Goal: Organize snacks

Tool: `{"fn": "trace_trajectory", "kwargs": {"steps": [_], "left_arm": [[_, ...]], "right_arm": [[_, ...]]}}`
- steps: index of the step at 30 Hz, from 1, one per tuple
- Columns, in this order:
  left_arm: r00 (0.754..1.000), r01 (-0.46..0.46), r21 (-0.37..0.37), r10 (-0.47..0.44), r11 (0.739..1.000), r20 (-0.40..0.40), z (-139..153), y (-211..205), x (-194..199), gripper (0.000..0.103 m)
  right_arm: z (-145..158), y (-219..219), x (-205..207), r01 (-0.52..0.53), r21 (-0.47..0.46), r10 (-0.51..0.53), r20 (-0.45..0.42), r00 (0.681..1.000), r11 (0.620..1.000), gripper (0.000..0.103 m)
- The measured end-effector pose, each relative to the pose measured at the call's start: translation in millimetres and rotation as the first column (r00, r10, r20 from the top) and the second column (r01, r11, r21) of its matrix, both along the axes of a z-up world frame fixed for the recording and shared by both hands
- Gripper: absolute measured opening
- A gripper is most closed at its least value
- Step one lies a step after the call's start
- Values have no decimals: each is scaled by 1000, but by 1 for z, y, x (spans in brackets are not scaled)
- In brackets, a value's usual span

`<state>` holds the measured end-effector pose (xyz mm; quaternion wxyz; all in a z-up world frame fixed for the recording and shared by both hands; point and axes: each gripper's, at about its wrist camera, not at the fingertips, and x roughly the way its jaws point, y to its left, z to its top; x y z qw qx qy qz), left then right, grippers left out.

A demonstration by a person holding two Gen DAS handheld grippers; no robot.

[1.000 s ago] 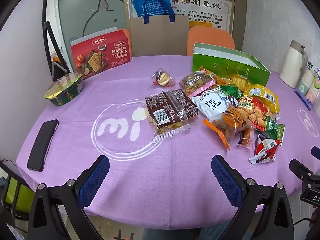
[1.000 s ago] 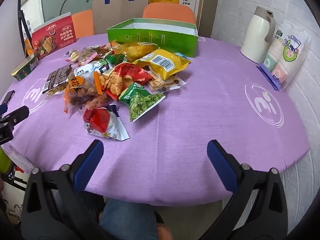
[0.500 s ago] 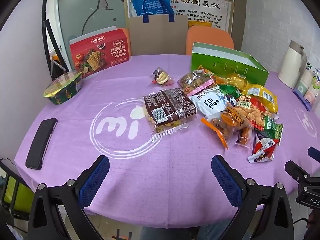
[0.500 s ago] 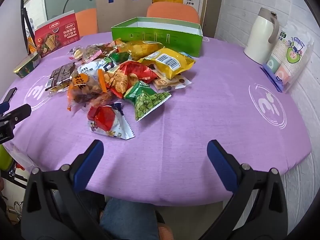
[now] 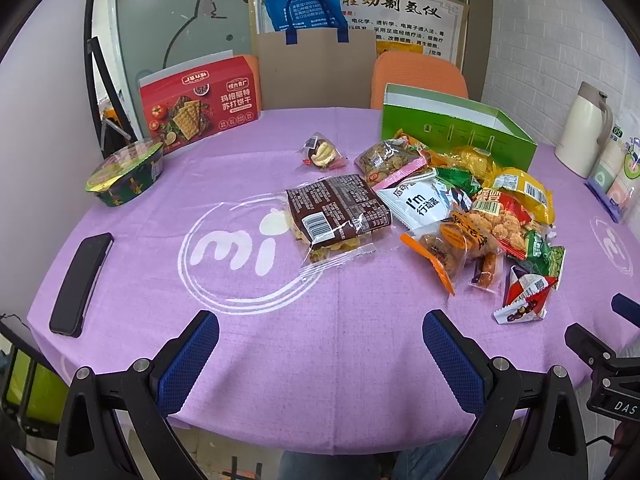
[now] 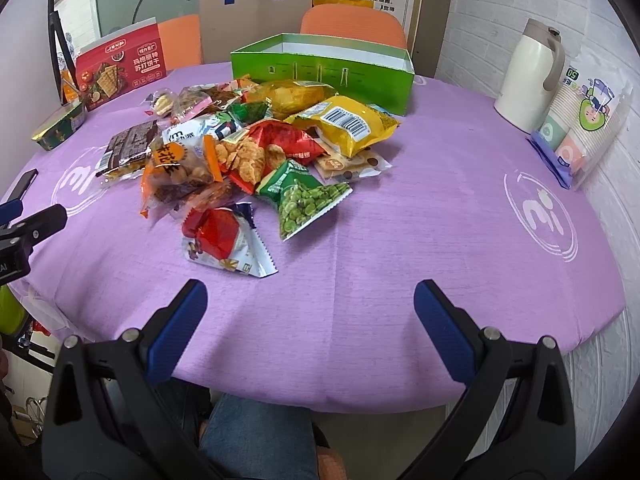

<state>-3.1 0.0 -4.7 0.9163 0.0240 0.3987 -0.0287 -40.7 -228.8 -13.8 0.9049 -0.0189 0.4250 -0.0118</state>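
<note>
On the desk [image 6: 420,220] the snack bags [image 6: 256,148] lie in a pile in front of the open box [image 6: 332,68], with the bowl [image 5: 124,176] and phone [image 5: 80,284] far left and the jug [image 6: 528,80] far right.

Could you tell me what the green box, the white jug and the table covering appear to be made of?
The green box looks like glossy printed cardboard: thin flat walls, white inside. The white jug seems smooth plastic or coated metal, with a soft sheen; the pictures leave that open. The purple table covering looks like matte woven cloth, with visible weave and a draped edge.
</note>
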Motion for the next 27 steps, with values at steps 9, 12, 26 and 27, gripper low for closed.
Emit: {"fn": "trace_trajectory", "kwargs": {"steps": [9,12,26,27], "left_arm": [[1000,-2,-2,2,1000,-4,-3,0,-1,103],[1000,-2,-2,2,1000,-6,-3,0,-1,103],[1000,4,4,-3,1000,-23,-10,-1,6,103],[1000,4,5,-4,1000,-23,-10,-2,7,103]], "right_arm": [[-3,2,3,-10,1,10,-9,1000,1000,103],[-4,2,5,-11,1,11,-13,1000,1000,103],[-14,-2,10,-14,28,14,-27,1000,1000,103],[-14,-3,10,-17,32,17,-25,1000,999,103]]}}
